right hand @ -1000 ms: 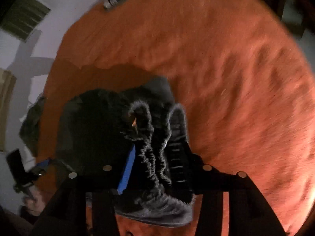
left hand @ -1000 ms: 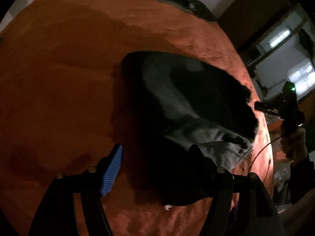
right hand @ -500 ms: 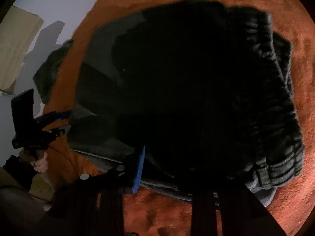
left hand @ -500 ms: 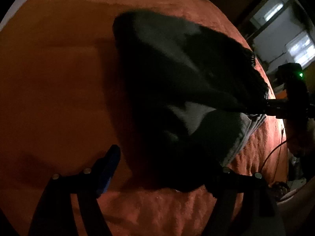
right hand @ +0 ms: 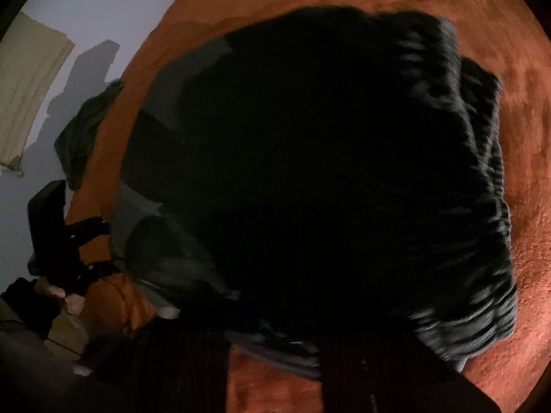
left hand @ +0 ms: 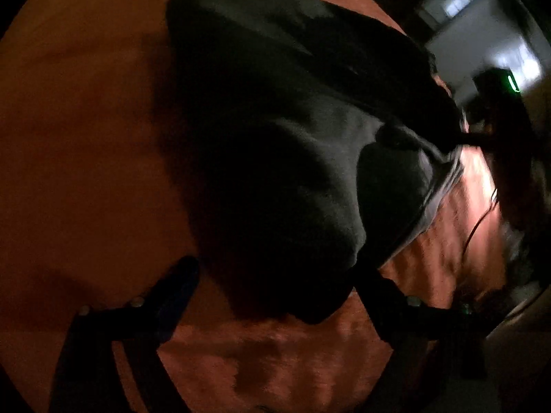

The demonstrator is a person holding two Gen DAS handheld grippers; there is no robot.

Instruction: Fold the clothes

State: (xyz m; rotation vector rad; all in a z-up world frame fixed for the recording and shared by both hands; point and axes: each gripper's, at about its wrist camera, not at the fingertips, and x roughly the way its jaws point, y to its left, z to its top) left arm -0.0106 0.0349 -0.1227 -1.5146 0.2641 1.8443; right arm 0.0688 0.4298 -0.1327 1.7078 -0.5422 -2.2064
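Grippers over a dark garment [left hand: 275, 144] on an orange plush surface [left hand: 75, 130], both tilted steeply downward. From the left wrist view, my left gripper [left hand: 275, 275] has its fingers spread wide and still opening; the near hem of the garment lies between them, but neither finger presses on it. Its left finger [left hand: 179, 285] (faintly blue on the inner face) sits at 7 o'clock over bare plush; the right one is partly hidden under the cloth edge at 5 o'clock. At 3 o'clock in that view my right gripper [left hand: 496, 110], showing a green light, meets the garment's far corner.

In the right wrist view the fingers at 6 o'clock are lost in shadow against the cloth, so I read them as pressed together; whether fabric is pinched I cannot tell. The garment fills the centre, its ribbed band [right hand: 482, 206] running from 1 to 5 o'clock. At 9 o'clock the left gripper stands beside the garment's edge, with a hand [right hand: 69, 299] below it. A greenish cloth [right hand: 86, 130] lies at 10 o'clock on the plush rim, against a pale wall [right hand: 96, 17].
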